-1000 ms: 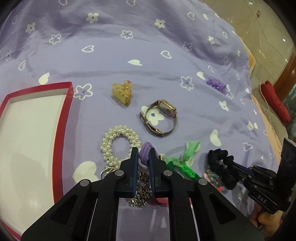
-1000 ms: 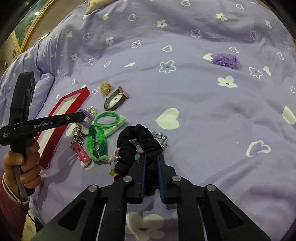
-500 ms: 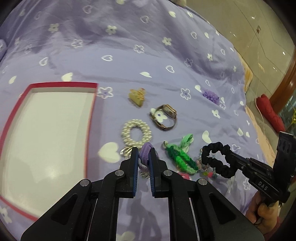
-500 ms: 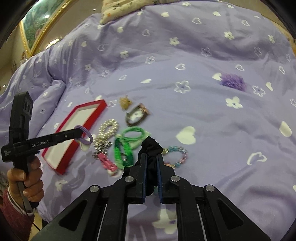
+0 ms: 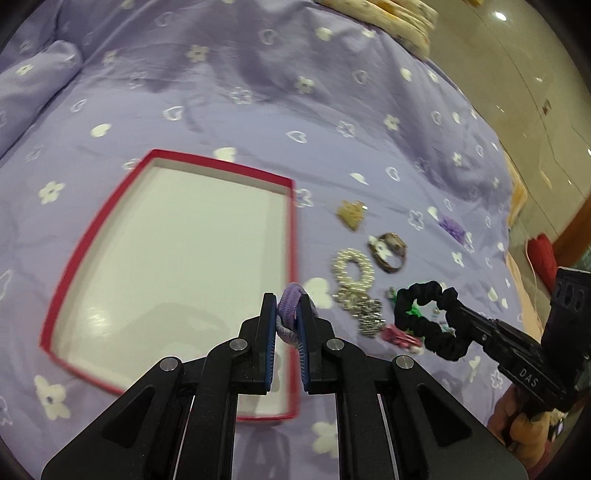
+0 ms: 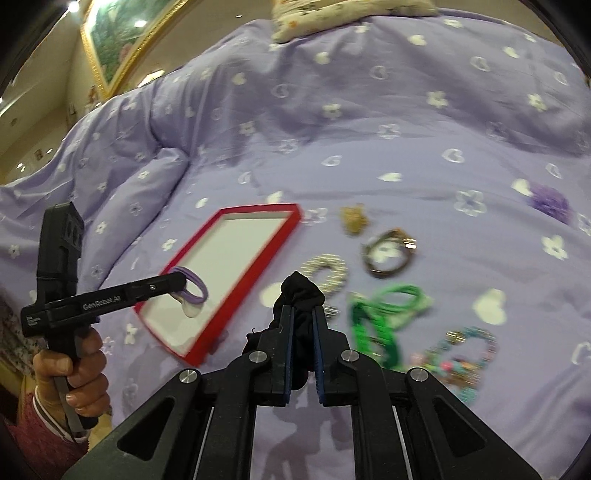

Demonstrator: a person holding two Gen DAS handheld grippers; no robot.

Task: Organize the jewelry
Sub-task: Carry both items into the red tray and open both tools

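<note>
My left gripper [image 5: 287, 308] is shut on a purple hair tie [image 5: 290, 314], held over the near right edge of the red-rimmed white tray [image 5: 55, 266]. In the right wrist view the same purple hair tie [image 6: 195, 291] hangs from the left gripper [image 6: 179, 282] above the tray [image 6: 280, 240]. My right gripper [image 6: 303, 317] is shut on a black scrunchie [image 6: 301, 291], lifted off the bed; the scrunchie [image 5: 424, 317] shows as a loop in the left wrist view. Pearl bracelet [image 5: 352, 267], watch [image 5: 389, 251] and gold clip [image 5: 351, 214] lie right of the tray.
A purple flowered bedspread [image 6: 369, 129] covers everything. Green hair ties [image 6: 384, 314], a beaded bracelet [image 6: 461, 354], a silver chain [image 5: 364, 310], a pink clip [image 5: 399, 336] and a purple flower piece [image 6: 550, 201] lie on it. A pillow [image 5: 388, 18] is at the far edge. Floor lies to the right.
Both grippers have lifted off the bed with their pieces and moved left towards the tray. The purple tie now hangs over the tray, the scrunchie above the pile.
</note>
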